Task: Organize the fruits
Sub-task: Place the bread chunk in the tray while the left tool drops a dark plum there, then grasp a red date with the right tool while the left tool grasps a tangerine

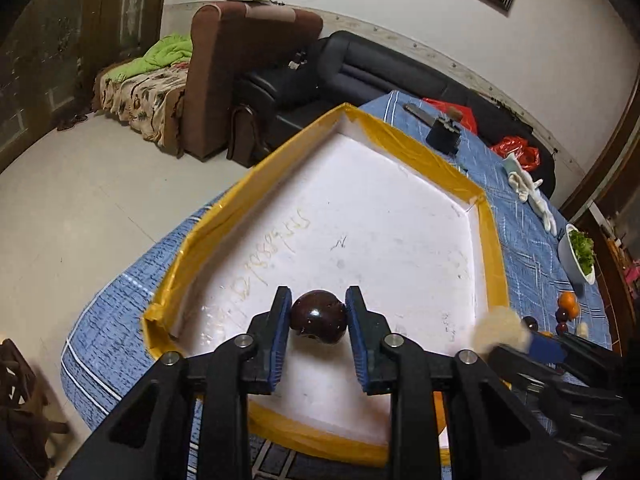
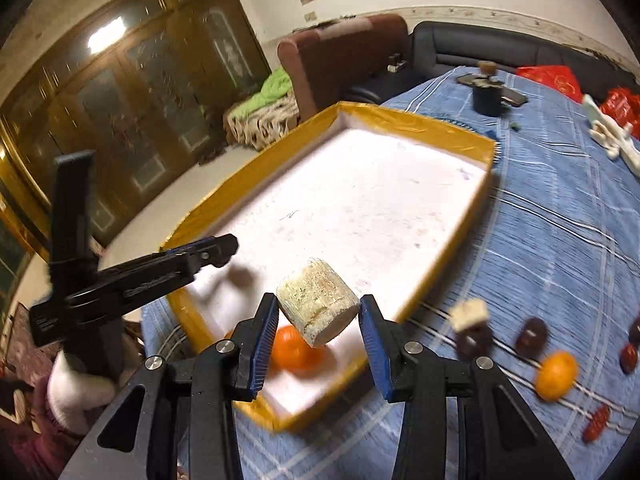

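Left tool (image 1: pixel 317 295) narrowly parted, blue pads (image 1: pixel 281 320) touching either side of a dark maroon, glossy round fruit (image 1: pixel 318 317). Held over the near end of a white foam tray with yellow taped rim (image 1: pixel 494 240), on a worktop covered in blue patterned cloth (image 1: pixel 528 248).

Right tool (image 2: pixel 319 300) somewhat wider, clamped on a pale beige, fibrous cylinder chunk (image 2: pixel 318 304), tilted, above the tray's near corner. Directly below, inside the tray, an orange mandarin (image 2: pixel 294 346), partly hidden behind the chunk and the left-hand pad.

Hard to make out:
- In the right wrist view, the left tool seen side-on and blurred, its load only a dark smear.
- In the left wrist view, the right tool smeared and cut off at the lower right edge.
- Loose on the cloth beside the tray, another mandarin (image 2: pixel 557 376), dark round fruits (image 2: pixel 531 337) and red dates (image 2: pixel 598 424), all blurred.
- Whether the maroon fruit touches the tray floor: cannot tell.
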The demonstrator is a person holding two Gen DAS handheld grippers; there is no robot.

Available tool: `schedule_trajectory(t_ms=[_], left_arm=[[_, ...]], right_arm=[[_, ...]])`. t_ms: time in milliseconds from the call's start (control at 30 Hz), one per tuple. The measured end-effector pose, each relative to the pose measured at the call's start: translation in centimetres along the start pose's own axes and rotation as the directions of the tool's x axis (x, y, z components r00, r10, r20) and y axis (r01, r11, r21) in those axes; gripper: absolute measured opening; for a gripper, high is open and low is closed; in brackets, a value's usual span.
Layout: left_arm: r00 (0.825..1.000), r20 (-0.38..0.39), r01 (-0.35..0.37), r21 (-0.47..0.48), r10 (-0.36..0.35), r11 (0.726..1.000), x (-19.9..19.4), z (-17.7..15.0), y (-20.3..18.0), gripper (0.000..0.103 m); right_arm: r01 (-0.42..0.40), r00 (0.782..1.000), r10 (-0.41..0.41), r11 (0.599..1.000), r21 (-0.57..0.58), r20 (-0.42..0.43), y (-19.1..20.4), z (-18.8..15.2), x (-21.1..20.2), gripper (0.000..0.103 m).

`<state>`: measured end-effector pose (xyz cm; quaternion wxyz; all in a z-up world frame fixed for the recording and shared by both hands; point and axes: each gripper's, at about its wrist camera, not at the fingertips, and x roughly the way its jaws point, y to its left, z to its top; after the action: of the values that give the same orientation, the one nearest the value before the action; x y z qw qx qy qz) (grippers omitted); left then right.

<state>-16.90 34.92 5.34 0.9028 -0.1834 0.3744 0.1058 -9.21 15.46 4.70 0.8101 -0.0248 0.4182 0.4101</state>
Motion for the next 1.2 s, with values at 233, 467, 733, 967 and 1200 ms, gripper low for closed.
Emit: schedule_trajectory(t_ms=[233, 467, 733, 967, 1200], left_arm=[[0.998, 0.03, 0.048, -0.036, -0.047, 0.998, -1.6, -0.1, 1.2, 0.063], [0.998, 0.055, 0.047, -0.078, -0.043, 0.996, -3.4, -0.2, 1.5, 0.067], [0.995, 0.07, 0.066, 0.002, -0.066, 0.998, -5.0, -0.8, -2.5, 0.08], [0.99, -0.022, 0.141, 0.145, -0.139, 0.979, -3.4, -2.7, -9.8, 0.08], [0.979, -0.1, 0.198, 0.313, -0.175, 0.929, -1.4, -4.9, -17.1, 0.08]], right_arm=[[0.014, 0.999, -0.013, 1.0, 0.012, -0.03, 0.5, 1.0, 2.8, 0.057], [0.021, 0.998, -0.025, 0.997, 0.078, 0.06, -1.4, 1.6, -1.0, 0.065], [0.13, 0.971, -0.17, 0.966, 0.223, 0.168, -9.6, -1.9, -10.1, 0.074], [0.226, 0.959, -0.267, 0.921, 0.318, 0.092, -16.2, -6.8, -12.2, 0.077], [0.281, 0.955, -0.295, 0.928, 0.244, 0.022, -16.2, -8.8, -9.8, 0.069]])
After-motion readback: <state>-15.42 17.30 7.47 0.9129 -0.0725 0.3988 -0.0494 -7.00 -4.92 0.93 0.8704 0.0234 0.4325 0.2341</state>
